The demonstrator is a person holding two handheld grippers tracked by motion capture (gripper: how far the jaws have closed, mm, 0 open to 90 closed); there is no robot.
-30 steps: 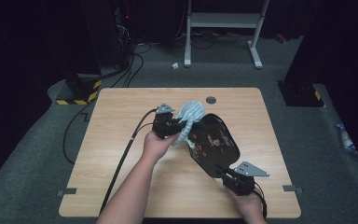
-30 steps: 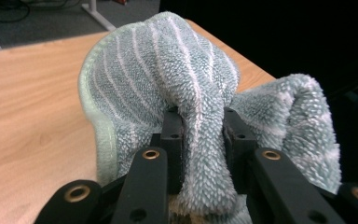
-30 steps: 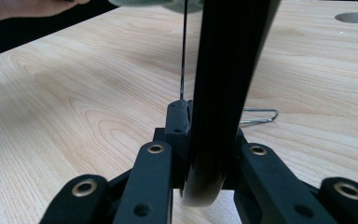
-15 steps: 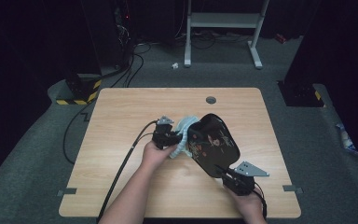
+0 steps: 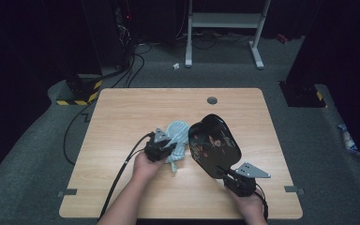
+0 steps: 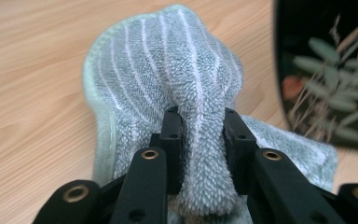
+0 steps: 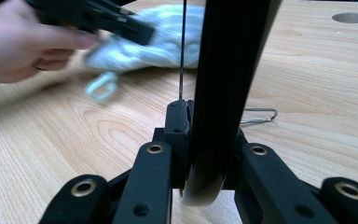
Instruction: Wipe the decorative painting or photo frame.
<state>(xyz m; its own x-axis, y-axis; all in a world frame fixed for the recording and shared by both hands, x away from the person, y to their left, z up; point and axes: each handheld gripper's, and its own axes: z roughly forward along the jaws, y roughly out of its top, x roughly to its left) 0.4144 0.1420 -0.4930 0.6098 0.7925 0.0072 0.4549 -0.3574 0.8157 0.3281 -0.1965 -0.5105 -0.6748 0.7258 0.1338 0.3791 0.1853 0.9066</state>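
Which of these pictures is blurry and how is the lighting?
Right gripper view: the far hand and cloth are smeared, while the tray edge stays crisp. Left gripper view: the cloth is sharp, the tray's flowers slightly soft. High view: the table is lit, the room behind dark.

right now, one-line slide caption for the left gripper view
Left gripper pinching a fold of striped pale green towel beside a black floral tray.
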